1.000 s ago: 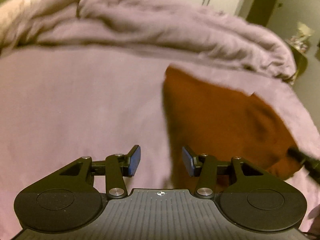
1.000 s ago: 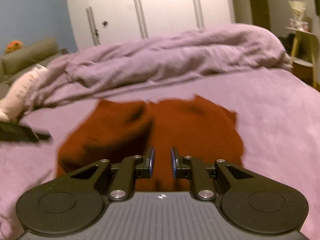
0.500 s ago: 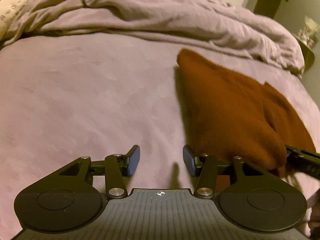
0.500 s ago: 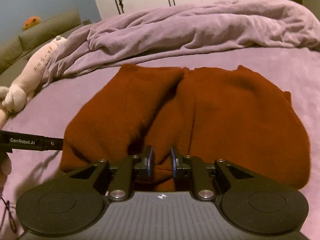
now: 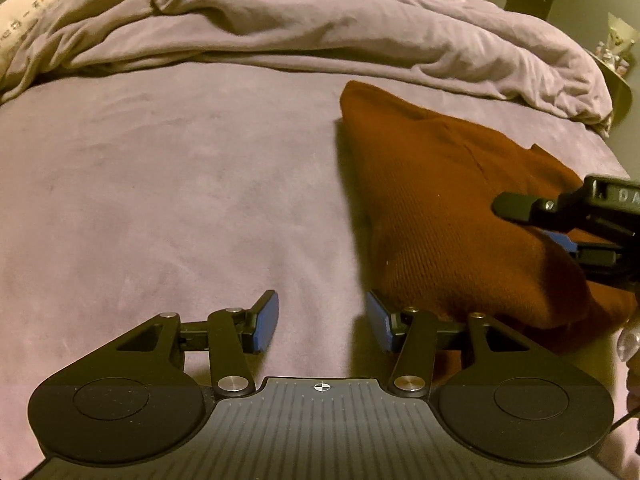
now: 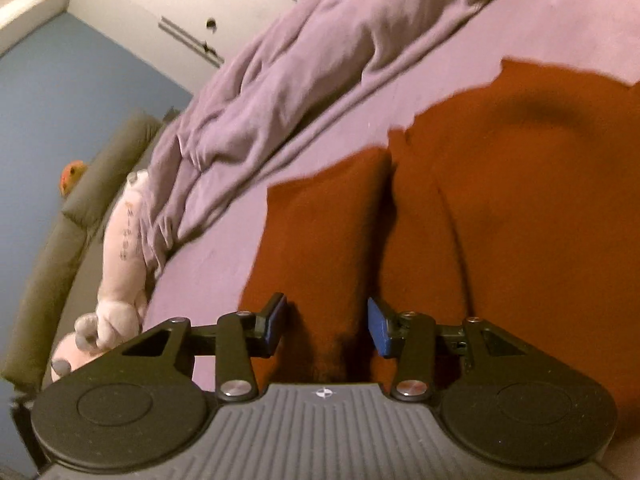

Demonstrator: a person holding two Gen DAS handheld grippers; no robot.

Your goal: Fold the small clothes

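Note:
A rust-brown knitted garment lies on the purple bedsheet, folded into two side-by-side panels with a crease between them. My left gripper is open and empty over the sheet, just left of the garment's near edge. My right gripper is open and tilted, low over the garment's near edge, with nothing between its jaws. It also shows in the left wrist view, above the garment's right part.
A rumpled purple duvet lies across the back of the bed. A pink plush toy lies by a grey-green headboard cushion at the left. White wardrobe doors stand behind. A side table is at far right.
My right gripper has opened, letting go of the garment's near edge, and rolled to a tilt. My left gripper stayed open and settled beside the garment.

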